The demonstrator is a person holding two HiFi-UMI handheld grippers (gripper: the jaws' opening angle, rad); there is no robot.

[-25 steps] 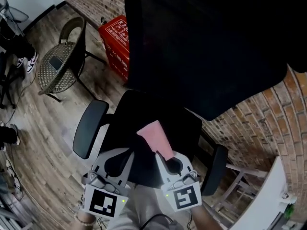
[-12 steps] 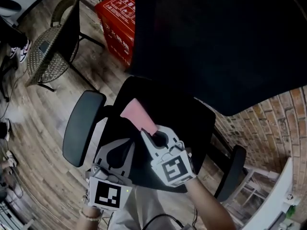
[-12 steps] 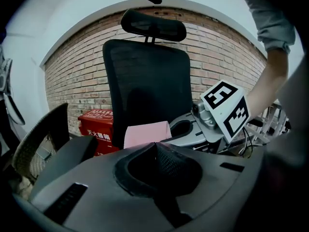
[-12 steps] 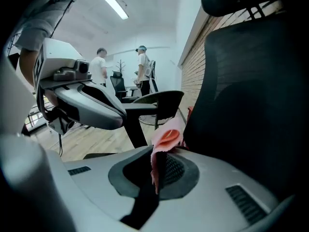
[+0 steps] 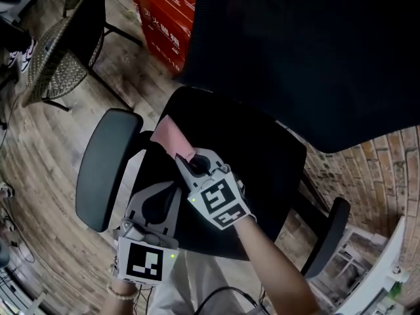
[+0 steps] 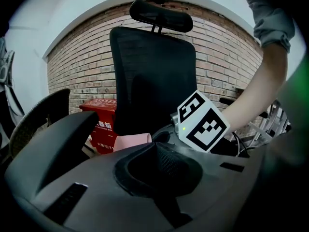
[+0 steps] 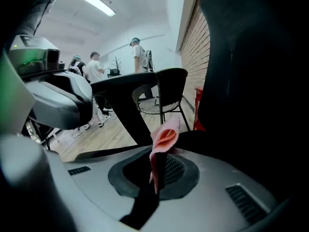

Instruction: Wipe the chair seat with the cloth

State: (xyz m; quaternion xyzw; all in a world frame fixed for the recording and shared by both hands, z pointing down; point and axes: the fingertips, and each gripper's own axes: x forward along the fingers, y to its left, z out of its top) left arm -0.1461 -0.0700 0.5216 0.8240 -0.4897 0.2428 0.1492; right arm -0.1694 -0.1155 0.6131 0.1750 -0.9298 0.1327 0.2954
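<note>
A black office chair fills the head view, its seat [image 5: 262, 163] below a tall backrest [image 5: 295, 51]. My right gripper [image 5: 186, 157] is shut on a pink cloth [image 5: 172, 136] that lies against the seat's left part, close to the left armrest [image 5: 105, 166]. In the right gripper view the cloth [image 7: 164, 137] sticks up folded from between the jaws of the right gripper [image 7: 158, 154]. My left gripper [image 5: 170, 189] hovers at the seat's front edge, shut and holding nothing. The left gripper view shows the left gripper [image 6: 154, 151] with the cloth [image 6: 128, 141] and the right gripper's marker cube [image 6: 203, 122] just ahead.
A red box [image 5: 164, 12] stands on the wood floor by the brick wall [image 5: 394, 169]. A wicker chair [image 5: 56, 51] is at the far left. The right armrest [image 5: 325, 238] juts out at the right. People [image 7: 94, 66] stand far off in the right gripper view.
My right gripper has carried the cloth leftward and farther across the seat, toward the left armrest. The left gripper has stayed about where it was.
</note>
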